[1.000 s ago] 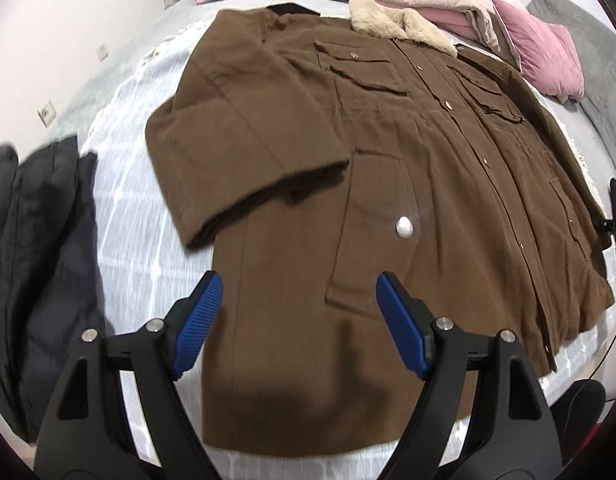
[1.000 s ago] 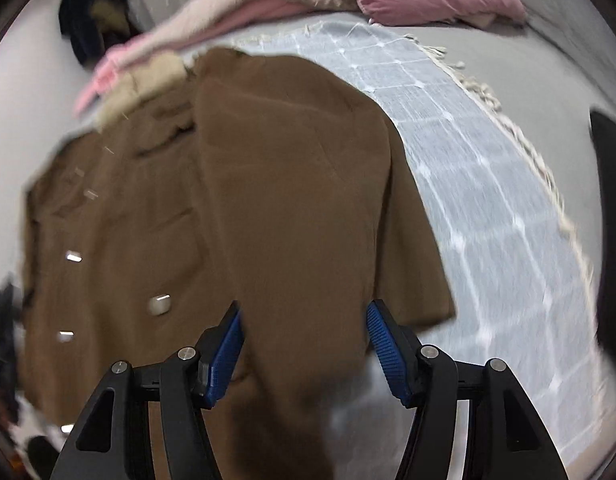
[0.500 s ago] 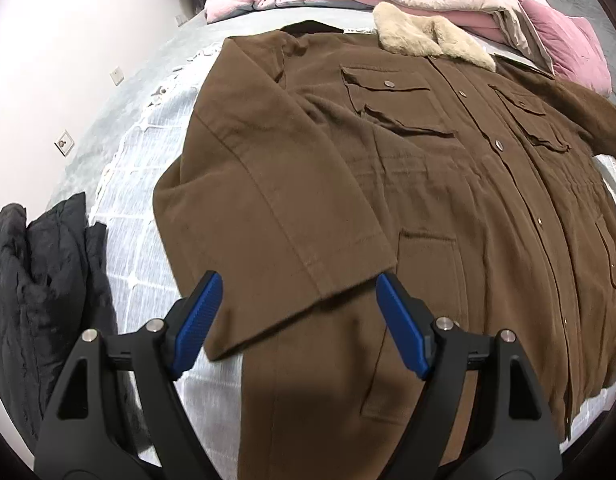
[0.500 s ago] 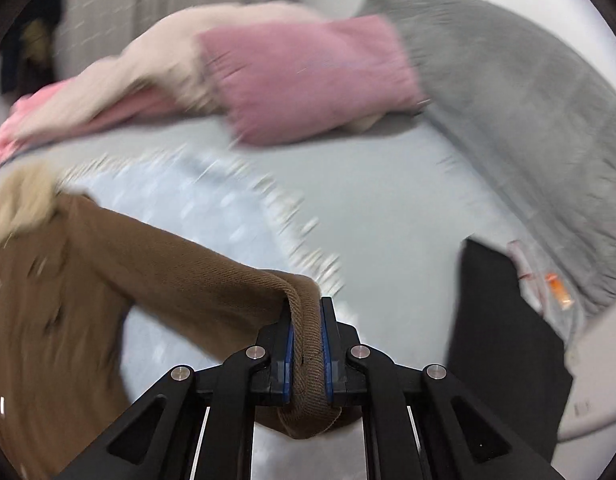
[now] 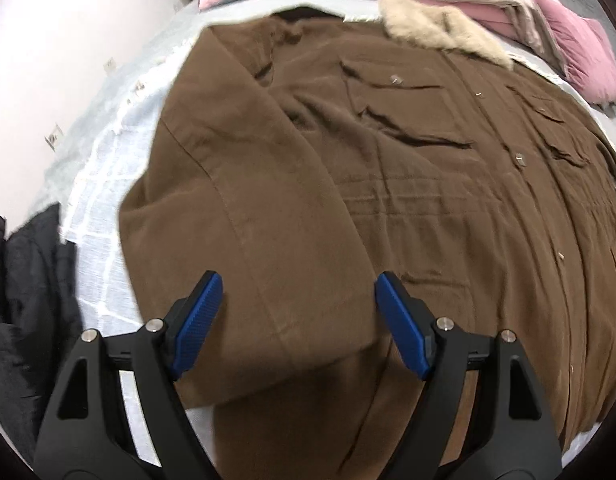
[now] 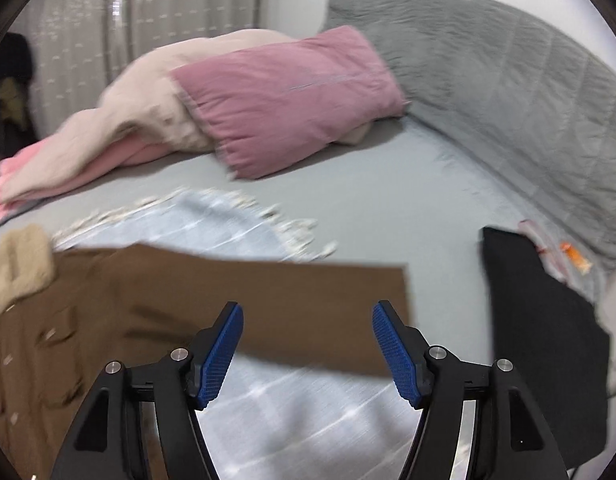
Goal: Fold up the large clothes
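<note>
Coat sleeve (image 6: pixel 316 300) beyond parted, just-opened right jaws.

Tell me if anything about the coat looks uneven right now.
Yes. One sleeve lies folded across the brown coat, but the other sleeve sticks straight out over the bedsheet, so the fold is lopsided.

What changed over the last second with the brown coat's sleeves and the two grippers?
The right gripper pinched the right sleeve, pulled it outward, and has just opened, leaving it stretched flat. The left gripper, open throughout, moved closer over the left sleeve, folded on the coat.
</note>
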The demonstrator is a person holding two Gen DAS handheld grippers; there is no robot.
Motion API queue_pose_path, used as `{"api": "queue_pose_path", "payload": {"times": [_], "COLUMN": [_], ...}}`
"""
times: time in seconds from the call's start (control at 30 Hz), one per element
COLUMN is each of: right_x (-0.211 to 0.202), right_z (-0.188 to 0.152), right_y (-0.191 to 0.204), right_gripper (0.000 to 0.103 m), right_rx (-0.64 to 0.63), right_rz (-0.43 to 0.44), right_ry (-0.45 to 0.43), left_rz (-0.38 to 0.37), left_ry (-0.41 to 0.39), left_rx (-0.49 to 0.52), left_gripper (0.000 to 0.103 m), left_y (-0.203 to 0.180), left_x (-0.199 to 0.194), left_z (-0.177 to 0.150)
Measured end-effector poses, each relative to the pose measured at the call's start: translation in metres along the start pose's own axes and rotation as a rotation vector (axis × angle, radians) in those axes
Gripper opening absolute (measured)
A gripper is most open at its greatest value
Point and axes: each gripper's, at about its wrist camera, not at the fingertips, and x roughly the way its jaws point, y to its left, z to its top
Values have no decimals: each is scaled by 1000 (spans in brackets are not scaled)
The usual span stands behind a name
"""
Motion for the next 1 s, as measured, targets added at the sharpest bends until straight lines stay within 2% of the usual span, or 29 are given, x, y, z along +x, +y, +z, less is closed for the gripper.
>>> {"api": "queue_pose_path", "payload": {"times": [0.07, 0.13, 0.17, 0.2, 0.27, 0.33, 0.5, 0.6, 0.67, 0.7, 0.73, 0.77, 0.8, 0.83, 0.87, 0.9, 1.0], "right_x": [-8, -11, -13, -13, -12, -11, -6, -2, 0, 0, -1, -3, -5, -6, -7, -8, -8], "right_z": [-25, -46, -55, -65, -79, -88, -91, -88, -87, -86, -86, -86, -86, -86, -87, -87, -93], "right_y": [15, 27, 32, 38, 49, 56, 51, 42, 37, 34, 33, 31, 27, 25, 22, 18, 6], "right_gripper": [68, 68, 68, 68, 68, 68, 68, 68, 68, 68, 68, 68, 68, 68, 68, 68, 69], "right_rx": [1, 5, 2, -9, -51, -89, -89, -65, -53, -48, -44, -43, -42, -39, -36, -29, 7], "right_rz": [76, 138, 172, 202, 224, 207, 189, 206, 206, 203, 200, 202, 216, 231, 250, 272, 332], "right_ry": [19, 45, 61, 82, 122, 137, 154, 172, 184, 191, 195, 198, 202, 206, 212, 222, 274], "left_rz": [-25, -10, 25, 25, 6, 56, 291, 518, 622, 698, 737, 758, 751, 691, 620, 561, 392], "left_ry": [36, 36, 12, -14, -65, -122, -255, -312, -320, -310, -304, -304, -314, -331, -336, -331, -265], "left_rx": [-34, -74, -74, -70, -86, -86, -134, -174, -223, -247, -261, -281, -292, -281, -260, -238, -156], "left_gripper": [79, 53, 23, 15, 13, 12, 12, 12, 17, 30, 39, 43, 56, 66, 84, 87, 87], "left_y": [1, 6, 9, 15, 33, 53, 126, 173, 203, 216, 223, 225, 223, 216, 209, 204, 176], "left_x": [17, 23, 18, 8, -17, -40, -97, -109, -107, -104, -103, -103, -104, -104, -103, -100, -87], "left_z": [1, 0, 1, 4, 11, 23, 72, 107, 125, 132, 134, 134, 130, 123, 116, 109, 87]}}
